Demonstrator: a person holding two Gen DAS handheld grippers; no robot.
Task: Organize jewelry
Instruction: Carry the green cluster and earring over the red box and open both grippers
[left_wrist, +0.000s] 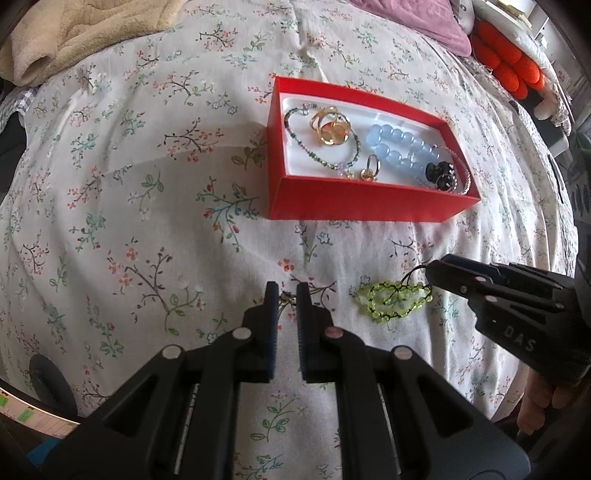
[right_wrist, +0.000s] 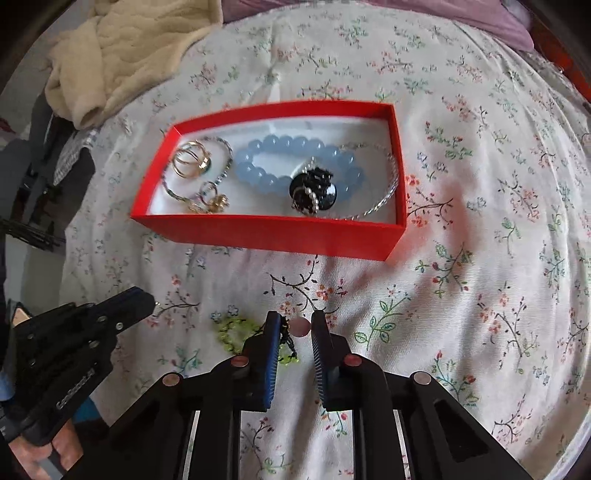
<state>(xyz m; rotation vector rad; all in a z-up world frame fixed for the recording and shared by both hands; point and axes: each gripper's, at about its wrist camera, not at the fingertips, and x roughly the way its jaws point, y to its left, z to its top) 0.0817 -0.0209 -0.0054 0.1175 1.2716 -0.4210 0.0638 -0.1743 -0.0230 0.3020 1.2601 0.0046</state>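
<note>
A red box (left_wrist: 354, 199) (right_wrist: 258, 230) sits on the floral bedspread and holds a blue bead bracelet (left_wrist: 397, 146) (right_wrist: 295, 146), gold rings (left_wrist: 330, 127) (right_wrist: 192, 158), a thin beaded bracelet (left_wrist: 295, 136), a silver chain (right_wrist: 388, 192) and a black ornament (left_wrist: 439, 173) (right_wrist: 314, 190). A green bead bracelet (left_wrist: 395, 299) (right_wrist: 232, 334) lies on the bedspread in front of the box. My right gripper (right_wrist: 293, 325) (left_wrist: 430, 275) is open, its left finger at the bracelet's black cord. My left gripper (left_wrist: 286, 291) (right_wrist: 149, 299) is slightly open, with a small item between its tips that I cannot identify.
A beige blanket (left_wrist: 74, 37) (right_wrist: 122, 55) lies at the far left of the bed. A purple pillow (left_wrist: 417, 22) and an orange cushion (left_wrist: 509, 62) are at the far right. The bedspread (right_wrist: 480, 258) spreads out to the right of the box.
</note>
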